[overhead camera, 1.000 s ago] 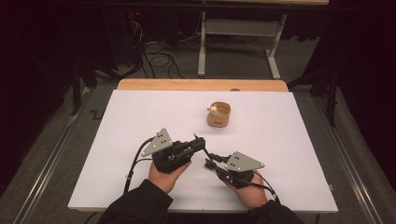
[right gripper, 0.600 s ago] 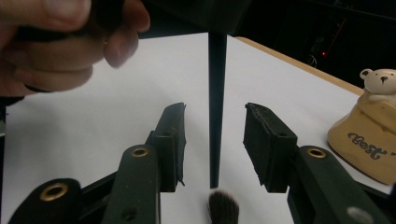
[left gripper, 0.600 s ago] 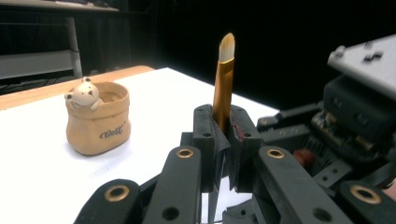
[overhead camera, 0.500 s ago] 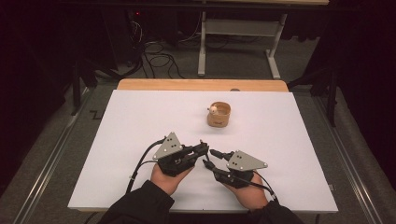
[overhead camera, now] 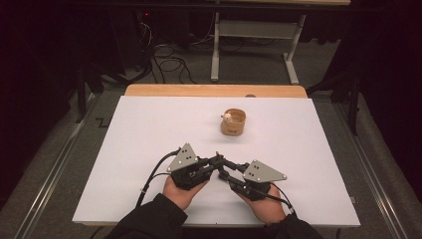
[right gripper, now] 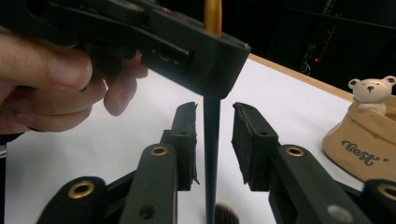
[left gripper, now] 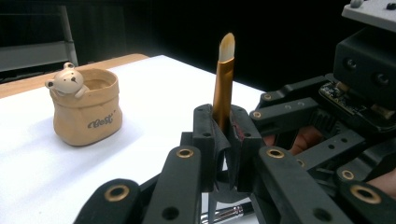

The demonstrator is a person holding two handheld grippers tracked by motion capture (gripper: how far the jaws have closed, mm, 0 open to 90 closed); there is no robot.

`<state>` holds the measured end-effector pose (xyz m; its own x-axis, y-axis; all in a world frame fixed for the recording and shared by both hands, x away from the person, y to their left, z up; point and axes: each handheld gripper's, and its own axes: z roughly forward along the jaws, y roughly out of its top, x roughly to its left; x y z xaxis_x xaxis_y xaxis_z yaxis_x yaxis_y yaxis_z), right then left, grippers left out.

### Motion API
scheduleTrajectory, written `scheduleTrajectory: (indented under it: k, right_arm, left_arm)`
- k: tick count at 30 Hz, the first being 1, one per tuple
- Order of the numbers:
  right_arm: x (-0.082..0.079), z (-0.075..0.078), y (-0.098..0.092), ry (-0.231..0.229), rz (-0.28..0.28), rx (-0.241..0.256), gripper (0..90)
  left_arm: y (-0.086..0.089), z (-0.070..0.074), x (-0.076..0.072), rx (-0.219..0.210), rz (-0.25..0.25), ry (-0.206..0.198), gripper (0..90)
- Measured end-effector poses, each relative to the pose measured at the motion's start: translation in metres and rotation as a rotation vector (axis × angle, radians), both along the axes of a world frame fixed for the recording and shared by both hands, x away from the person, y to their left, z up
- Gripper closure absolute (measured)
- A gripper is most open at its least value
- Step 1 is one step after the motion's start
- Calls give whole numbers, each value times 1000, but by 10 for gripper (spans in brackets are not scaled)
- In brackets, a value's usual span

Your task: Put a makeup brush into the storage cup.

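Standing upright between the left gripper's [left gripper: 223, 140] jaws, a makeup brush [left gripper: 223, 84] w/ gold ferrule and pale angled tip is clamped there, tip pointing up in the left gripper view. In the right gripper view the brush's dark handle [right gripper: 211, 154] drops down between the right gripper's [right gripper: 214, 140] jaws, which stand apart on either side w/o touching it; a second brush's dark bristle tuft [right gripper: 226, 215] shows at the bottom edge, just below. Both grippers meet near the table's near-centre in the high view, left gripper [overhead camera: 215, 162] & right gripper [overhead camera: 224, 174] tip to tip, each held in a hand: left hand [overhead camera: 184, 191], right hand [overhead camera: 261, 204]. Fingers [right gripper: 70, 70] of the left hand wrap the left gripper's body, seen close in the right gripper view. Farther off, a tan sack-shaped pot [overhead camera: 233, 122] w/ a small bear figure [left gripper: 65, 80] on its rim sits on the white table top [overhead camera: 149, 134], well apart from the grippers, slightly right of centre. Beyond the far edge: a wood strip [overhead camera: 214, 90], cables [overhead camera: 169, 59] on the floor.
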<state>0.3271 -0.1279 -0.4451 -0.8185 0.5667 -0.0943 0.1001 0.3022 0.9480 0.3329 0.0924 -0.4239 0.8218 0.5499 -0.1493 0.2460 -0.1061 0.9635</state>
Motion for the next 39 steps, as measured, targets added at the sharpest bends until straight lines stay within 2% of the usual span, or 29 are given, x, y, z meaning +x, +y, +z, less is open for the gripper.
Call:
scheduleTrajectory:
  k: [13, 23, 25, 30, 32, 36, 39]
  right_arm:
    - [-1, 0, 1, -4, 3, -3, 838]
    - [-2, 1, 0, -2, 6, -2, 847]
    - [-2, 2, 0, -4, 1, 4, 847]
    - [0, 3, -3, -3, -8, 5, 847]
    - [0, 3, -4, -2, -17, 7, 847]
    - [2, 4, -6, -2, -27, 5, 847]
    - [3, 5, -10, -2, -42, 9, 846]
  left_arm:
    - [-1, 0, 0, -3, -7, -1, 835]
    - [-1, 0, -1, -6, 0, -6, 820]
    - [0, 2, -2, -12, 8, -9, 739]
    - [7, 7, -3, -26, 22, -17, 664]
    - [10, 8, -4, -21, 23, -21, 622]
    - [16, 10, -7, 8, 26, -27, 597]
    - [28, 9, -8, 33, 44, -27, 548]
